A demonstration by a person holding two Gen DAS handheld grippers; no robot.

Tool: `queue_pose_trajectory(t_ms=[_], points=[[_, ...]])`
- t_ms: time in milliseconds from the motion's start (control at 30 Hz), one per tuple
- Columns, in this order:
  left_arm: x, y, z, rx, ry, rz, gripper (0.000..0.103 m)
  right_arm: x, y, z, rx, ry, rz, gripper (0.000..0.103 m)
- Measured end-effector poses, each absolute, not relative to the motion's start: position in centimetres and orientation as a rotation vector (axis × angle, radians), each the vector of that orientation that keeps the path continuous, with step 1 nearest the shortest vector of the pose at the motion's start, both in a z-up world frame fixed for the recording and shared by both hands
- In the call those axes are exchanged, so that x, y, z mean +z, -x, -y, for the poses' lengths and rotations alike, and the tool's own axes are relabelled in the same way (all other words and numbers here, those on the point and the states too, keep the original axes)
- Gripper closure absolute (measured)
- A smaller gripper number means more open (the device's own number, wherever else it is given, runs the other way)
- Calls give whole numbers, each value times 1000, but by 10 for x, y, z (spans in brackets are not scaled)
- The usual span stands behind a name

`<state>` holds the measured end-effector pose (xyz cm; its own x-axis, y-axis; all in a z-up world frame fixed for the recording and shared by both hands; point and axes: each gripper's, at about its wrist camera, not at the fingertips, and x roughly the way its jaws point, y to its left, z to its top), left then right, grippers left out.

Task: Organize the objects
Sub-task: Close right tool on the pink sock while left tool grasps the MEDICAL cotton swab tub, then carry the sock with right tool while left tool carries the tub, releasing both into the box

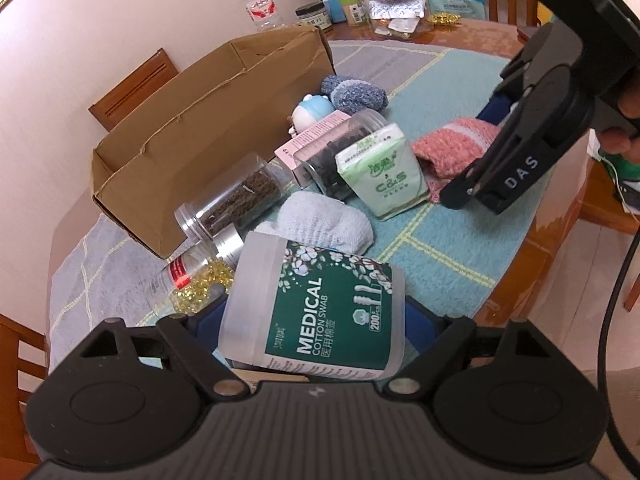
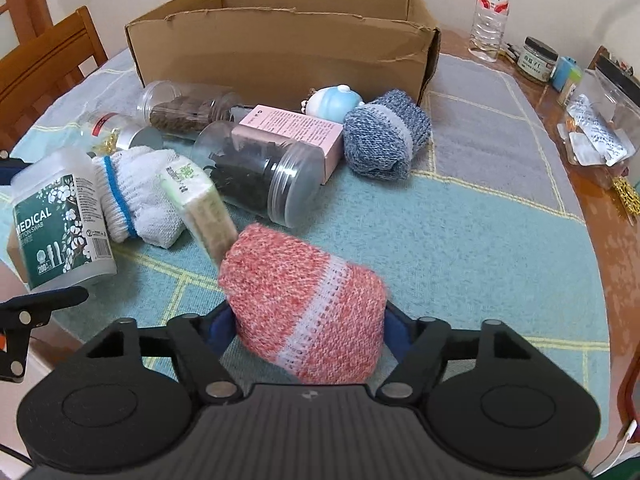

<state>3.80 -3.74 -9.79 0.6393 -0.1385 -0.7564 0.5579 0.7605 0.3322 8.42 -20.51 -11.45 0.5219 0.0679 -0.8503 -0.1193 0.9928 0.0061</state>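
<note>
Left gripper (image 1: 316, 320): jaws closed on the cotton swab tub (image 1: 316, 304), which sits between them, tilted.
Right gripper (image 2: 308, 332): jaws closed on the pink sock bundle (image 2: 304, 304), held between the blue pads.
Cardboard box (image 2: 280, 40): open top, ahead of both sets of jaws, beyond the clutter.
Loose items ahead of the jaws: tissue pack (image 1: 380, 168), white sock bundle (image 1: 324, 220), dark-filled jar (image 2: 260, 172), pink carton (image 2: 296, 132), blue sock bundle (image 2: 384, 136), capsule jar (image 1: 192, 280).
Surface (image 2: 460, 240): covered with a teal and grey mat.
Step in hand: judged as carrying, both items gripped.
Next move: likely bring each item forward over the box rim, clear the near wall, then open the jaws.
Risk: the sock may sag and catch the box wall.
</note>
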Motion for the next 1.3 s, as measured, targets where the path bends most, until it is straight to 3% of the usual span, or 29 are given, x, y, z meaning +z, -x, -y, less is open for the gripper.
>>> queue_pose_trajectory(t_ms=[900,1300], points=[[-52,-63,35,-484,-381,-828,18,-55,-112,245,134,195,-972,29],[-8,-115,31,-449,-320,-782,18,-7,-156,243,227,209,-861,28]])
